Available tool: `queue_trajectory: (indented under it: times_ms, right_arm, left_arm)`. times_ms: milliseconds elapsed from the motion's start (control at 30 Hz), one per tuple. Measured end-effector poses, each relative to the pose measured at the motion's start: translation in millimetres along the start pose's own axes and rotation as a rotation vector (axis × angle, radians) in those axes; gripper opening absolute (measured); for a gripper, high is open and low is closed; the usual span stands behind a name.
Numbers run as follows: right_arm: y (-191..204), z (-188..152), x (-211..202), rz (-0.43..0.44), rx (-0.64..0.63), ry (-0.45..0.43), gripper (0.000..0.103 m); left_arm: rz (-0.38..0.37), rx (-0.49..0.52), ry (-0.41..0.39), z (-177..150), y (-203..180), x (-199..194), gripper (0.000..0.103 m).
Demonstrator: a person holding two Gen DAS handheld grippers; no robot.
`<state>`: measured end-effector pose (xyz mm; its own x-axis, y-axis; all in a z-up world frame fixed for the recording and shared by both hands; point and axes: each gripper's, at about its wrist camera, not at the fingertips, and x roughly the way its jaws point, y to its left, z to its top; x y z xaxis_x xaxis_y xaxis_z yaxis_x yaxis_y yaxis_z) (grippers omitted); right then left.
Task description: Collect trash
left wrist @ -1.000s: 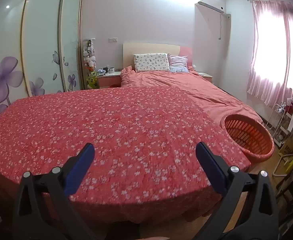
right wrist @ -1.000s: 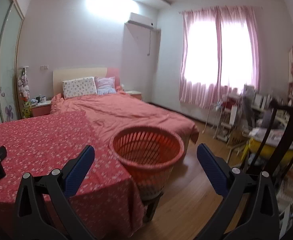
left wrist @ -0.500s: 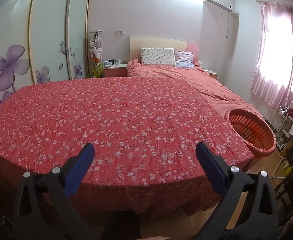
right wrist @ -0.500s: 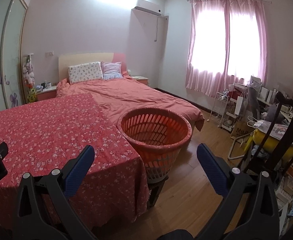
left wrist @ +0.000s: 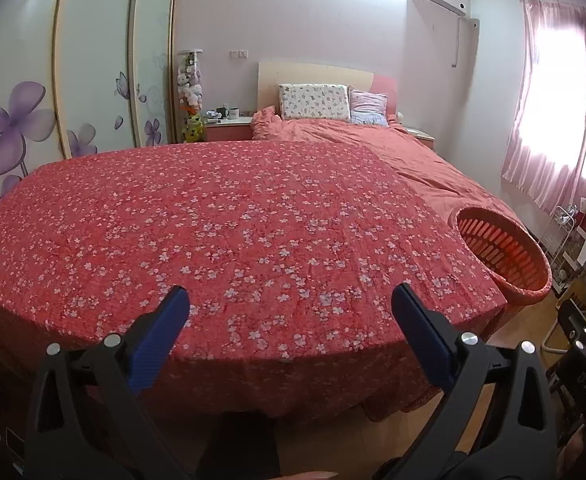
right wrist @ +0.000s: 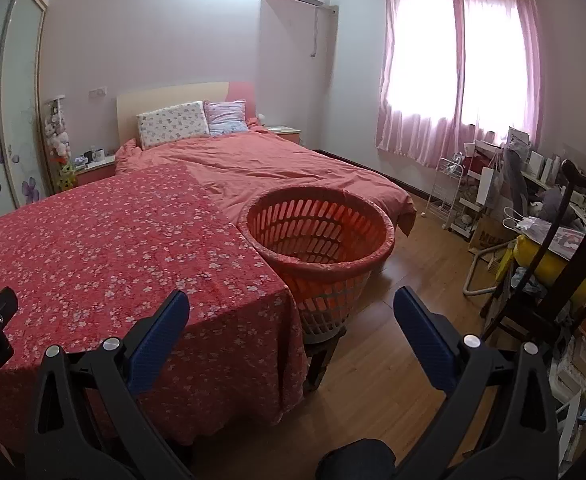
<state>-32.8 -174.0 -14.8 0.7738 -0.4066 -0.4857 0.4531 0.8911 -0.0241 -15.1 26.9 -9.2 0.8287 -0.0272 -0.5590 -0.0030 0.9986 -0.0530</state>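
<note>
Above the floral-clothed surface [left wrist: 253,232] I hold my left claw [left wrist: 289,304] wide apart and empty; my right claw [right wrist: 291,304], equally spread and empty, faces the orange basket [right wrist: 321,248] beside the surface's corner.

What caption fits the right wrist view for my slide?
Open right gripper faces an orange laundry basket beside a floral-covered table, bed behind.

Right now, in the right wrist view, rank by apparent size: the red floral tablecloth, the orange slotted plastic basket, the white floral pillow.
1. Red floral tablecloth, by far the largest.
2. Orange slotted plastic basket.
3. White floral pillow, smallest, though it lies farthest from the camera, so its true size is unsure.
</note>
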Motion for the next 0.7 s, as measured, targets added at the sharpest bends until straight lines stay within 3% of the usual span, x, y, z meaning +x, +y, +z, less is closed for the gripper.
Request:
queue_trajectory:
  times_ms: [700]
  right_arm:
    - [-11.9,2.0,5.7,-0.018,0.009,-0.004,0.101]
  left_arm:
    - [0.019,0.025,-0.021,-0.3,-15.1,-6.4,0.099]
